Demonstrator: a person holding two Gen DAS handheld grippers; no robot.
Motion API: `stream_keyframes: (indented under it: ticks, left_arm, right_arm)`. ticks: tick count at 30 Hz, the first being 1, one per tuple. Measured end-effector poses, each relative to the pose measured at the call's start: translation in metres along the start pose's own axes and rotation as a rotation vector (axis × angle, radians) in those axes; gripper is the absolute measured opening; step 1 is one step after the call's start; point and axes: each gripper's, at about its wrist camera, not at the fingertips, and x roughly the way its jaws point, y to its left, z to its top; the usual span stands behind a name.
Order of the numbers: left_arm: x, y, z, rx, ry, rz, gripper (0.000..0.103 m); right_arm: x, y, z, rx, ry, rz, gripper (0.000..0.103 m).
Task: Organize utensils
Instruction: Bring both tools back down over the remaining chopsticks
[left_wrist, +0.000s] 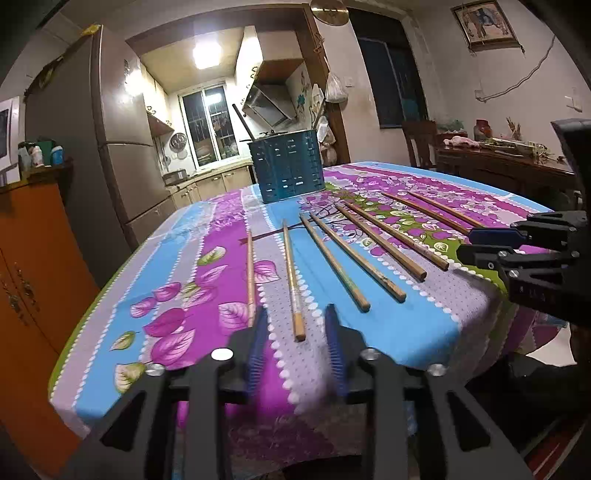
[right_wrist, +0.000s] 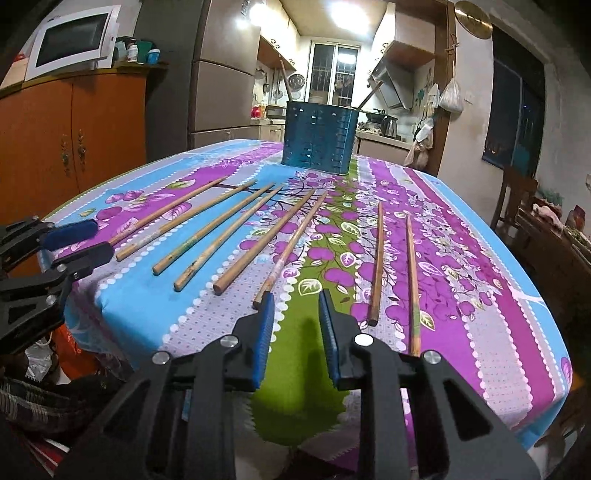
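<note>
We count eight wooden chopsticks lying in a fan on the flowered tablecloth, and one blue perforated utensil holder standing upright behind their far tips. In the holder we see two long handles leaning out.

The left gripper hovers over the near table edge; its blue pads stand apart, and the near end of the second chopstick from the left lies between them, but the pads do not press it. The right gripper also has its pads apart, with only green cloth between them; one chopstick end lies just beside its left pad.

Only the left wrist view shows a dark side table with clutter. Only the right wrist view shows a white microwave on the orange cabinet.
</note>
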Motion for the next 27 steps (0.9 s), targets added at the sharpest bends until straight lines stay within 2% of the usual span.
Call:
stream_keyframes:
  ticks: [7,27]
  left_arm:
    - [0.019,-0.007,-0.002,0.015,0.033,0.004,0.026]
    - [0.022,-0.005,-0.005,-0.011,0.017,0.002,0.026]
  right_arm:
    - [-0.001,0.005,0.001,-0.015,-0.018,0.009,0.023]
    - [0.016,0.016,0.005,-0.029,0.005,0.033,0.023]
